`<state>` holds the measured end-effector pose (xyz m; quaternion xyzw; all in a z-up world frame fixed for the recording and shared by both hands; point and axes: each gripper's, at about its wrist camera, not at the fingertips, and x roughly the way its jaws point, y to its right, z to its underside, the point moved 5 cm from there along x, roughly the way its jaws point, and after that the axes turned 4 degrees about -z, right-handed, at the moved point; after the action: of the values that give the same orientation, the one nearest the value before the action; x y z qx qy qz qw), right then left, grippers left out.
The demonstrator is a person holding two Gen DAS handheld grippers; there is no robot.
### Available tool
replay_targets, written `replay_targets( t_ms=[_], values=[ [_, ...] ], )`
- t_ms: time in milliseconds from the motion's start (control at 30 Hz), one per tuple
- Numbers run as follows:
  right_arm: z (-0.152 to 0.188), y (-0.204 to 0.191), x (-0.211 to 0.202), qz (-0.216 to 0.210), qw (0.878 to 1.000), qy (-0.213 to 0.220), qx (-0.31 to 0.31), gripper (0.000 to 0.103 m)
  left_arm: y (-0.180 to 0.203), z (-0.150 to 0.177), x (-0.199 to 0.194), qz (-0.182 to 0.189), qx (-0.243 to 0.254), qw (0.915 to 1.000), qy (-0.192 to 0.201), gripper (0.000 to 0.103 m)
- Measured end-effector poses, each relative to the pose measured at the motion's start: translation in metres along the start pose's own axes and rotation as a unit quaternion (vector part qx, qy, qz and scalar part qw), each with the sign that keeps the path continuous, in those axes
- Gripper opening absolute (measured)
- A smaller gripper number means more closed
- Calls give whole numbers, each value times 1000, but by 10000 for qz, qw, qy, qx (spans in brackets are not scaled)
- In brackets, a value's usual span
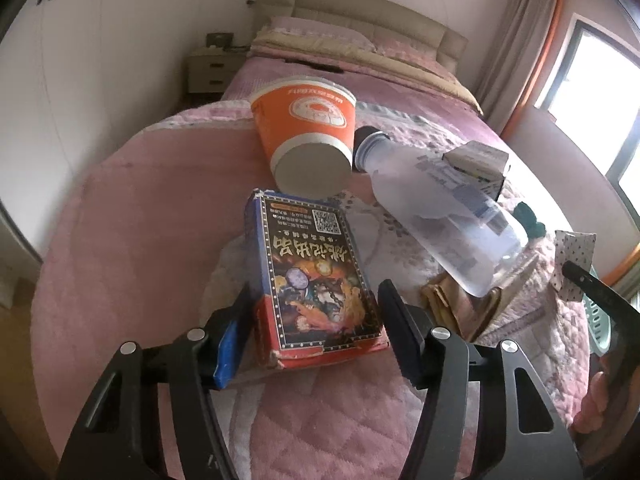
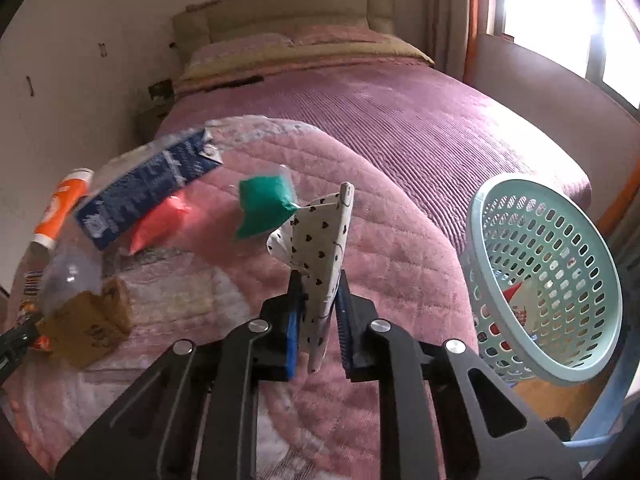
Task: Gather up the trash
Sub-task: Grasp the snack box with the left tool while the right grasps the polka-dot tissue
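Note:
In the left wrist view a printed card box (image 1: 316, 280) lies on the pink bed between the fingers of my left gripper (image 1: 316, 312); the jaws stand open around it, with a gap on the right side. Behind it lie an orange paper cup (image 1: 308, 132) and a clear plastic bottle (image 1: 444, 216). My right gripper (image 2: 318, 300) is shut on a white heart-print wrapper (image 2: 320, 256) and holds it above the bed, left of the light green basket (image 2: 592, 264). The wrapper also shows in the left wrist view (image 1: 574, 256).
On the bed in the right wrist view lie a dark blue carton (image 2: 148, 188), a red packet (image 2: 160, 216), a green packet (image 2: 264, 204) and a brown cardboard box (image 2: 88, 320). The basket holds a red and white piece of trash (image 2: 520, 308). A window is at right.

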<state>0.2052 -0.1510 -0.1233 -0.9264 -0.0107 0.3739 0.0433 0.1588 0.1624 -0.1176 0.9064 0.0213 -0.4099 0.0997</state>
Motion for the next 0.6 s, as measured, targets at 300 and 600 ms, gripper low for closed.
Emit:
replay_targets(
  t_ms=[300,600],
  values=[
    [0,-1,-49,-289,9988,397,1,14,10,4,-41,373,35,9990,255,16],
    [6,19,-71,-313,9983,476,81,14,20,6,-74,635,-52,9963,570,16]
  ],
)
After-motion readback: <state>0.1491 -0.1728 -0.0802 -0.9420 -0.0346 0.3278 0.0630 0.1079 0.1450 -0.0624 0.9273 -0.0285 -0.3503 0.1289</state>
